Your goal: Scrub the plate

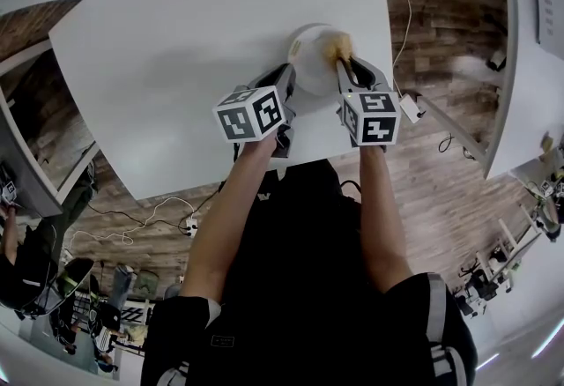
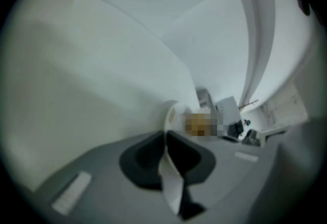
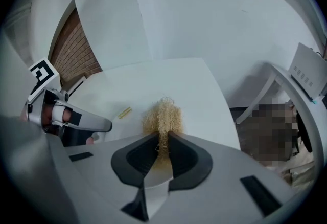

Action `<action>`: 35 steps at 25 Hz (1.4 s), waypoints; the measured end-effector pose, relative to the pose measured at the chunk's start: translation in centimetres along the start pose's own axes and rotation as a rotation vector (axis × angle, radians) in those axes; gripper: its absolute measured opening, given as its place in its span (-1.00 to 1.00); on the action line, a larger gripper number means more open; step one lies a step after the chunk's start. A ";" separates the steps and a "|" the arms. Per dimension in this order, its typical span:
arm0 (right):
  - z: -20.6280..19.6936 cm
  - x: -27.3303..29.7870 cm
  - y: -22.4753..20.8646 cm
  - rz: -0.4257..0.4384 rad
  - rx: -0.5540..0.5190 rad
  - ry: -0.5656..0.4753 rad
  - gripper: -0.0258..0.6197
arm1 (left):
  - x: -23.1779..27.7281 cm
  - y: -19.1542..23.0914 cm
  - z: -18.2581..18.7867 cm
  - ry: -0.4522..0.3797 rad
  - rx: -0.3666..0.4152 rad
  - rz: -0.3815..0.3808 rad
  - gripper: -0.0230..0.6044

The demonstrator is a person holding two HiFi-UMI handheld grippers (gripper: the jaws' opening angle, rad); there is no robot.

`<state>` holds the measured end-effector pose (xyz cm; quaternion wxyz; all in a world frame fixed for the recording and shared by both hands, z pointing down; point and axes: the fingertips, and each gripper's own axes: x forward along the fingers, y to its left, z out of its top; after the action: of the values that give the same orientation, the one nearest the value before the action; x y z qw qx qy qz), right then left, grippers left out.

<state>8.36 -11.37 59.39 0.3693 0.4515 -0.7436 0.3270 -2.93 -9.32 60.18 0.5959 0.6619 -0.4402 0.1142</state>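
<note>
Two closed grips: left hand-held gripper [image 2: 166, 138] on the edge-on plate [image 1: 310, 67], right hand-held gripper [image 3: 163, 141] on the scrubber [image 3: 162, 115], tuft forward.

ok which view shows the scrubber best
Right gripper view: the yellow scrubber sits centred, fibres clear, clamped in the right gripper. Head view shows a small tuft against the plate; left gripper view shows it blurred.

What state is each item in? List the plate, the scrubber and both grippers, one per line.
plate: white, held by its rim; cannot tell if it is lifted off the table.
scrubber: yellow, fibrous, clamped between jaws, at the plate.
left gripper: shut on the plate's rim.
right gripper: shut on the scrubber.
</note>
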 end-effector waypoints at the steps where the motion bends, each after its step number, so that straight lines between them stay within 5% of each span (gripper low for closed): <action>1: 0.2 -0.2 -0.5 -0.011 0.004 -0.006 -0.77 | 0.0 0.0 0.0 0.001 0.000 0.000 -0.85; 10: 1.0 0.3 -0.1 -0.037 -0.026 0.003 -0.77 | 0.0 -0.2 0.2 0.008 0.009 0.000 -0.85; 24: 2.1 1.9 8.3 0.160 -0.117 0.025 -0.78 | -0.1 -0.5 0.0 0.023 0.043 0.004 -0.85; 35: 3.0 2.5 7.1 0.158 -0.085 0.008 -0.78 | 0.0 -0.3 0.2 0.008 0.020 0.000 -0.86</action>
<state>0.35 -12.26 58.90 0.3641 0.3738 -0.7887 0.3251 -2.75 -9.54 59.93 0.5911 0.6672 -0.4366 0.1214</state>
